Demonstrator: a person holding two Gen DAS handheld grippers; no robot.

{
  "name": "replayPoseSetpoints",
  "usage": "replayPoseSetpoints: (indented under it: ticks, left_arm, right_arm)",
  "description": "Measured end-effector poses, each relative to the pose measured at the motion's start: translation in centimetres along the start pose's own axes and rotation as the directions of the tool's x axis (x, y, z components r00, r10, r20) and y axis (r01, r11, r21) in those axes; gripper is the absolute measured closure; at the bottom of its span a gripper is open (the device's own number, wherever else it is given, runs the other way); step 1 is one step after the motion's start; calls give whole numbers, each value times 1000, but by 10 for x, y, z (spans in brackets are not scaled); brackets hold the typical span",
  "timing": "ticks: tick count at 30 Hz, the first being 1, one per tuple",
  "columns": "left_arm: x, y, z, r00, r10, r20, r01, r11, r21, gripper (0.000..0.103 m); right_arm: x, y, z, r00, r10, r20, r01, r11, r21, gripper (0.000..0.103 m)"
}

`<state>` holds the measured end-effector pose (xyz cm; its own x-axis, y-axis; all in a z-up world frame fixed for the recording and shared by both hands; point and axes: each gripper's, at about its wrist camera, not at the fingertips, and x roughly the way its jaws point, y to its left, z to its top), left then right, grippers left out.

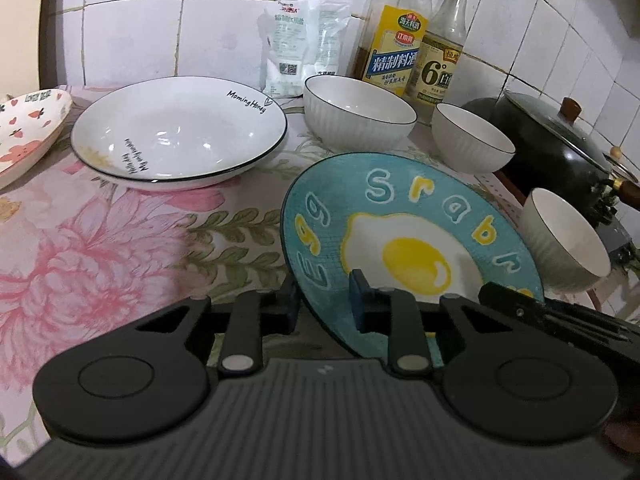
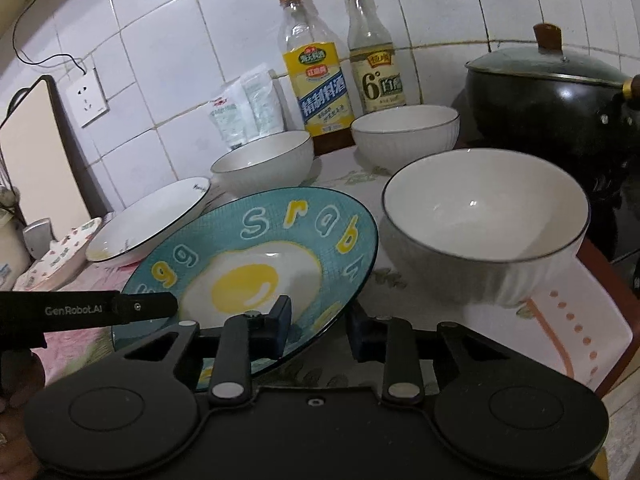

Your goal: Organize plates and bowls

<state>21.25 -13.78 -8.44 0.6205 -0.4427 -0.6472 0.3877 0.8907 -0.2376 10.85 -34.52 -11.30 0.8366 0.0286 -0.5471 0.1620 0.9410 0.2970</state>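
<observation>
Egg plate (image 1: 400, 216), teal with a fried egg painted on it, sits tilted near the counter's front edge, its rim clamped on one side by the left gripper (image 1: 326, 300) and on the other by the right gripper (image 2: 320, 322). Behind it on the floral cloth (image 1: 100, 240) rest a white plate (image 1: 180, 132) and three white bowls (image 1: 360, 108) (image 1: 472, 136) (image 1: 564, 236), with bottles (image 1: 396, 32) along the tiled wall at the back edge and a black pot (image 2: 548, 92) at the right.

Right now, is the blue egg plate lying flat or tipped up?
Tipped up. The egg plate slants, held at its near rim by both the left gripper and right gripper.
</observation>
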Motion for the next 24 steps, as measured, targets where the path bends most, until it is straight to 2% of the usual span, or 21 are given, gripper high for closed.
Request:
replayPoseSetpoints:
  ticks: [7,16,20,24]
  left_arm:
    - [-36,5,-6,999,39,18,-39,999,2,79]
    - [-90,23,-3,996,77,43,-77,997,-16,79]
    - [-112,32,2,989,118,85,-116,993,-22,79]
    - [-128,44,13,986,120,118,-118,993,-26,79]
  right_arm:
    - [-19,17,-4,999,50,-20,-50,999,-7,69]
    - [-41,50,9,991,135,-20,-135,990,-41,69]
    - [-41,68,20,980,195,-36,-197,977,-77,69]
    - [-40,82,37,968,250,-32,-252,963,-100,69]
